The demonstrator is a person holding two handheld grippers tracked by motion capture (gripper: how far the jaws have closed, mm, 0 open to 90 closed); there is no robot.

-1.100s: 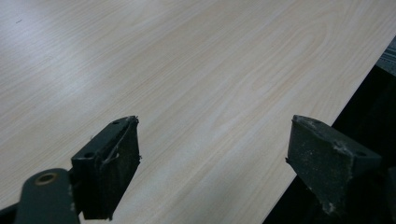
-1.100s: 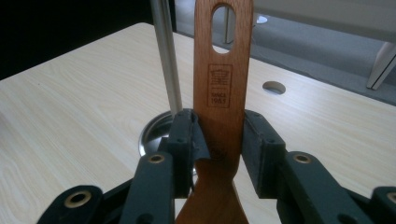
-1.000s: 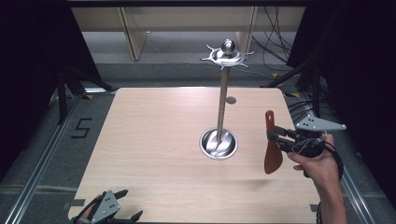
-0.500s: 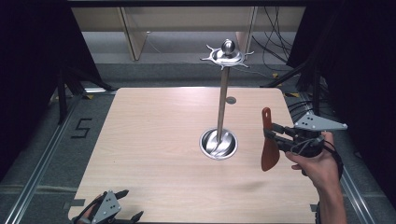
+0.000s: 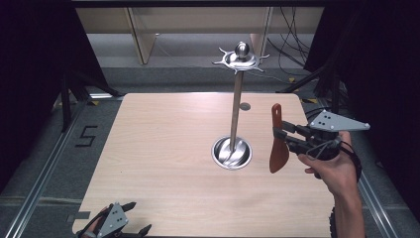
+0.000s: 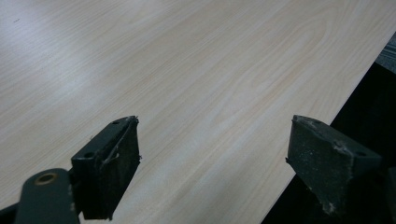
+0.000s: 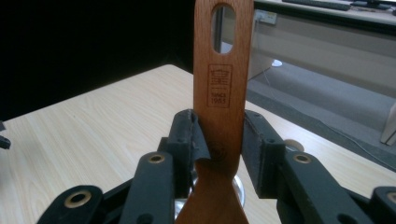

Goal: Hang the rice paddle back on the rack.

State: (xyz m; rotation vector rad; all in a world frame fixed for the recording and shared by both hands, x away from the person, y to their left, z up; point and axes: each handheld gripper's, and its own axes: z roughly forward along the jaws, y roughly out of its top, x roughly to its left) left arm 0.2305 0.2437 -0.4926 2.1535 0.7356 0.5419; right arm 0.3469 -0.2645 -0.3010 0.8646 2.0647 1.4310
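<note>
A brown wooden spatula (image 5: 278,144) hangs upright above the table's right side, handle up, blade down. My right gripper (image 5: 282,138) is shut on its handle. In the right gripper view the spatula (image 7: 224,79) stands between the two pads, its hanging slot at the top. Left of it stands a metal rack (image 5: 236,104) with a round base (image 5: 231,152) and a hooked crown (image 5: 240,58). My left gripper (image 5: 132,218) rests at the table's near left edge, open. Its jaws stand wide apart over bare wood (image 6: 187,84) in the left gripper view.
The light wooden table (image 5: 163,144) stands on a dark floor with metal rails at both sides. A "5" mark (image 5: 85,136) lies on the floor at the left. Shelving (image 5: 143,34) and cables (image 5: 292,44) sit beyond the far edge.
My right gripper has carried the spatula a little to the left and up, closer to the rack. The left gripper has stayed put.
</note>
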